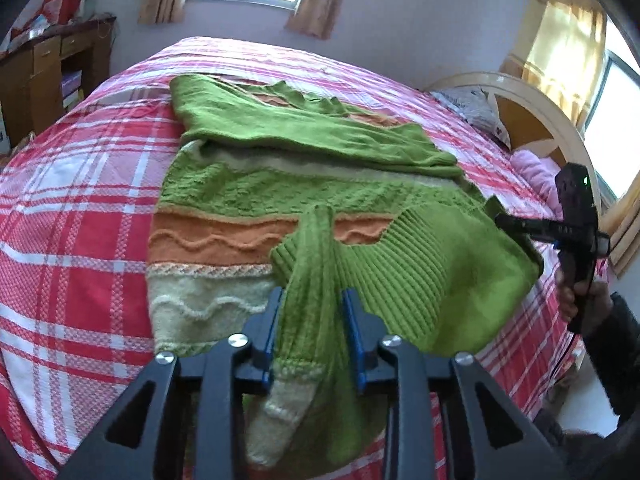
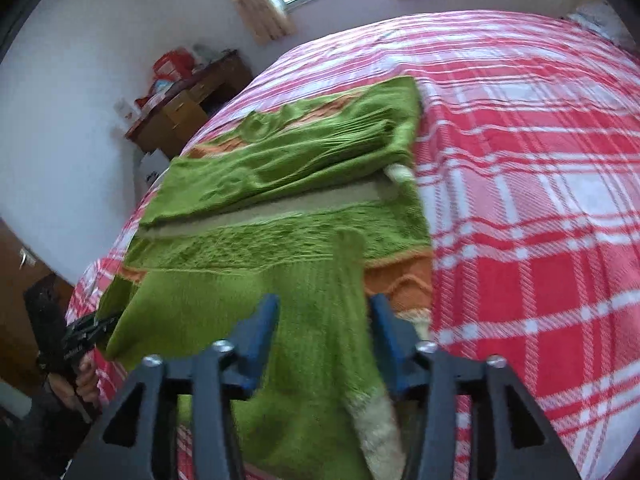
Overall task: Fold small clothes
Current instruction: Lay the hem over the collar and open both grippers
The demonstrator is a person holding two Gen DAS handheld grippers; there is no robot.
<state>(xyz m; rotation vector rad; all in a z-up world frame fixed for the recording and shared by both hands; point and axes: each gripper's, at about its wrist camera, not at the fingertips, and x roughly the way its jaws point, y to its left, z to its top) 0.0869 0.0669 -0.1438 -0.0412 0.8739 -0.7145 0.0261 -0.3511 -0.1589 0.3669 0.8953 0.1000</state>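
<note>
On bed (image 1: 80,200): one sweater (image 1: 280,184), two claws.

We see fuzzy rough-knit wool sweater (image 1: 304,184) w/ ribbed matt cuffs, woven matt cotton-look plaid bedspread (image 1: 80,216), matt black plastic gripper frames w/ shiny metal screws, far-left glossy-ish wood desk (image 1: 48,76)

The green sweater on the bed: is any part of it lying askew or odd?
Yes. One sleeve of the green sweater lies bunched across the orange band, and its cuff hangs over the near edge of the bed. Nothing looks torn or stained.
</note>
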